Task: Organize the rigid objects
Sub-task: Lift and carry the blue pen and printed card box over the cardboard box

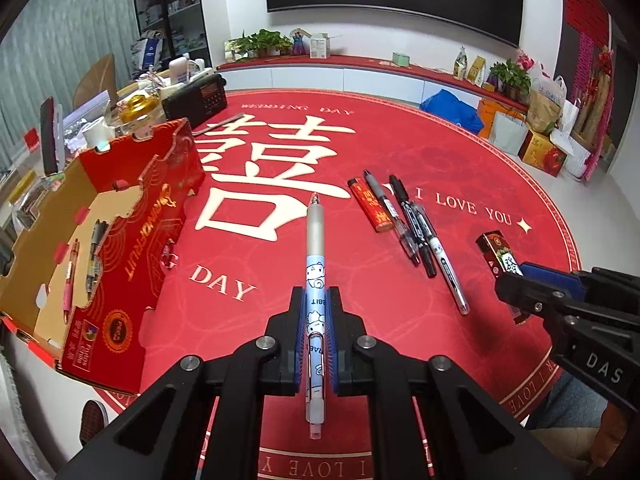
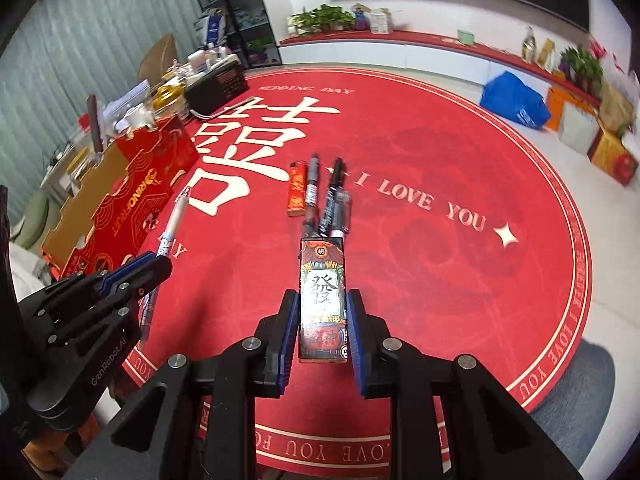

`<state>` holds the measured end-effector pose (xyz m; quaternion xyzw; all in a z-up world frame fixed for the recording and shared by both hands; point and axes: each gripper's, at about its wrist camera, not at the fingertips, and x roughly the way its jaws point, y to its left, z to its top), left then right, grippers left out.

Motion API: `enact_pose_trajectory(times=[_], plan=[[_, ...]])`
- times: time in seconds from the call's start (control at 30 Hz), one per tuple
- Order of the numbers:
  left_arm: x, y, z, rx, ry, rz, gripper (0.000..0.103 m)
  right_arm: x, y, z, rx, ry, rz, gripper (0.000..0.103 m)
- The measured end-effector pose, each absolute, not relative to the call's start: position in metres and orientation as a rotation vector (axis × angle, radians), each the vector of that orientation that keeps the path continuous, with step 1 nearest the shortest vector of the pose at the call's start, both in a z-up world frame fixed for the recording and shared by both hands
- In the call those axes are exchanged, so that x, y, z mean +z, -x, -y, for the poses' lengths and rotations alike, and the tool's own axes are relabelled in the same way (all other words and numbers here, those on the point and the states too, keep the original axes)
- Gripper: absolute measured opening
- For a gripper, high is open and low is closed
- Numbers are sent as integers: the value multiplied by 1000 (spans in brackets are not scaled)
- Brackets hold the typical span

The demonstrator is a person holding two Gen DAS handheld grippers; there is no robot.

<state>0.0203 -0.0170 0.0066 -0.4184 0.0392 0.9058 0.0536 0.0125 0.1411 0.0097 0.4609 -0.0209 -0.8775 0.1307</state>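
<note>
Pens (image 1: 416, 224) and a red lighter (image 1: 370, 205) lie together on the red mat (image 1: 400, 152), right of the cardboard box (image 1: 132, 240). Left hand-held gripper (image 1: 316, 300) clamps a blue cartoon pen (image 1: 315, 280) beside that box; right hand-held gripper (image 2: 322, 312) grips a patterned lighter (image 2: 322, 300) farther right.

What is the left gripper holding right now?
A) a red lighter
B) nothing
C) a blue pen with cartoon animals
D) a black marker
C: the left gripper is shut on the blue cartoon pen, while the red lighter and black marker lie on the red mat.
</note>
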Motion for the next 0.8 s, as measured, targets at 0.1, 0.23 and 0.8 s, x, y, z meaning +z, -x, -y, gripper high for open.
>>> enact_pose_trajectory(times=[0.1, 0.23, 0.8], plan=[[13, -20, 24, 2773, 1249, -98, 10, 19, -9, -132, -2544, -1314, 28, 25], [27, -21, 36, 2811, 1206, -69, 10, 34, -2, -116, -2537, -1271, -22, 25], [80, -10, 190, 3191, 1149, 73, 10, 84, 42, 42, -2292, -1058, -168, 25]])
